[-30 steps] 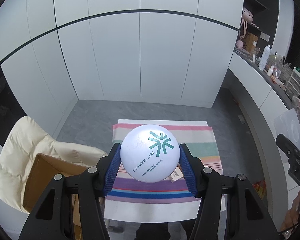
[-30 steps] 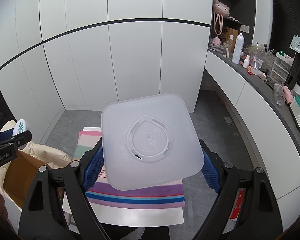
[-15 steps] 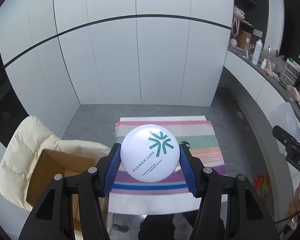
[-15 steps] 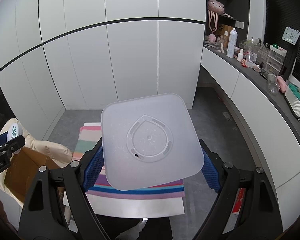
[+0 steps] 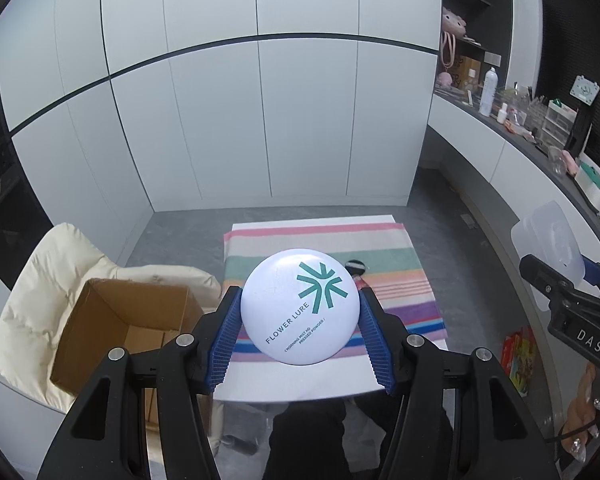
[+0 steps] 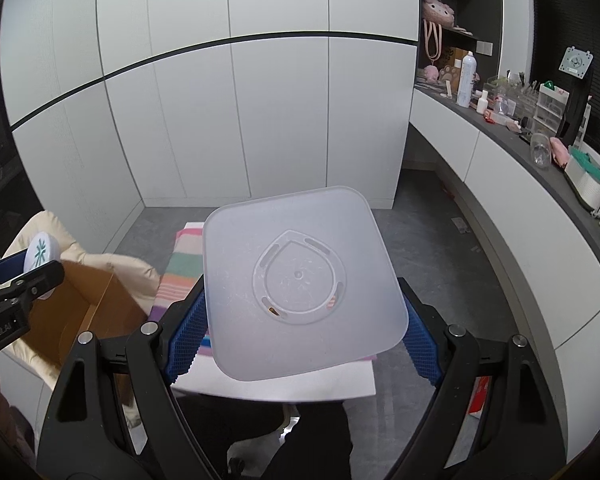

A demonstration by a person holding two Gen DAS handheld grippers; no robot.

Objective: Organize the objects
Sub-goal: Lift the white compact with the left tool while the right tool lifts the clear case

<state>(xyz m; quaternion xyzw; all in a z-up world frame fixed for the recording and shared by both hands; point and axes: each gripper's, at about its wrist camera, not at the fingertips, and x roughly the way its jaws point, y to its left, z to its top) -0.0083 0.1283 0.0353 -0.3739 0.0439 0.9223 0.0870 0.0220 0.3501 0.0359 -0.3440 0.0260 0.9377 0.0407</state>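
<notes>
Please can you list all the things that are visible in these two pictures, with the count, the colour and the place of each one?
powder compact: 1, white with teal logo, held in the left gripper
plastic lid: 1, translucent white, square, held in the right gripper
striped cloth: 1, pink, green, orange, purple and blue, on the table
table: 1, white, under the cloth
small round item: 1, dark, on the cloth behind the compact; kind unclear
cardboard box: 1, brown, open, on the chair
chair: 1, cream, padded, left of the table
counter: 1, dark top, at right, crowded with bottles and organisers
left gripper: black, blue pads, shut on the compact
right gripper: black, blue pads, shut on the lid
</notes>
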